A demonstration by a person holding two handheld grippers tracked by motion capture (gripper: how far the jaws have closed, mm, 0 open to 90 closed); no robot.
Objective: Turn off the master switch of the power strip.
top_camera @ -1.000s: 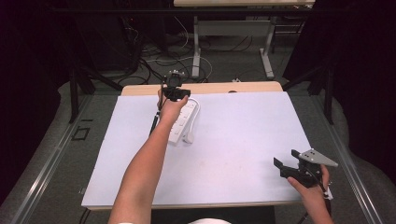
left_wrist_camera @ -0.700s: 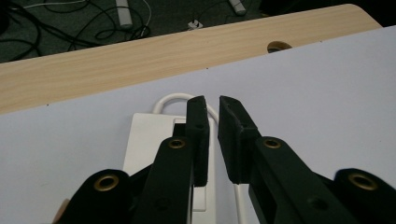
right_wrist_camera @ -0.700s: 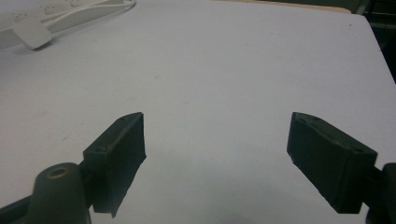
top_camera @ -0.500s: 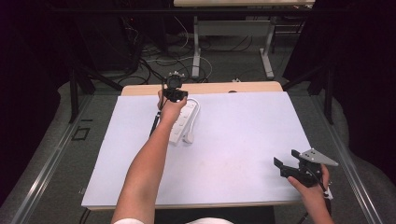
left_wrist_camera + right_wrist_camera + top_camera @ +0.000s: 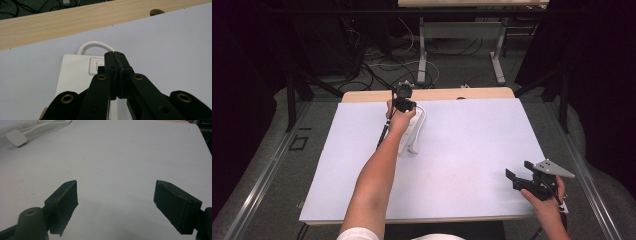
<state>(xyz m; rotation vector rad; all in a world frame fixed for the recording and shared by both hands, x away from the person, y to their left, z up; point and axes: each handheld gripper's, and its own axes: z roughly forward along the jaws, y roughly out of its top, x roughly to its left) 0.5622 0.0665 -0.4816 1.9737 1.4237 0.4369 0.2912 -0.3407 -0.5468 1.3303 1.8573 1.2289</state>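
Where cord (image 5: 93, 45) loops beyond power strip (image 5: 75, 75), closed left claw (image 5: 115, 55) overhead.

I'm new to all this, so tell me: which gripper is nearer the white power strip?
Left. The left gripper, jaws shut, sits right over the power strip at the table's far edge. The right gripper is open near the near-right corner.

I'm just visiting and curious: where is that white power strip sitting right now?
In the high view the white power strip lies on the far left-centre of the table, near its wooden back edge, under the left gripper.
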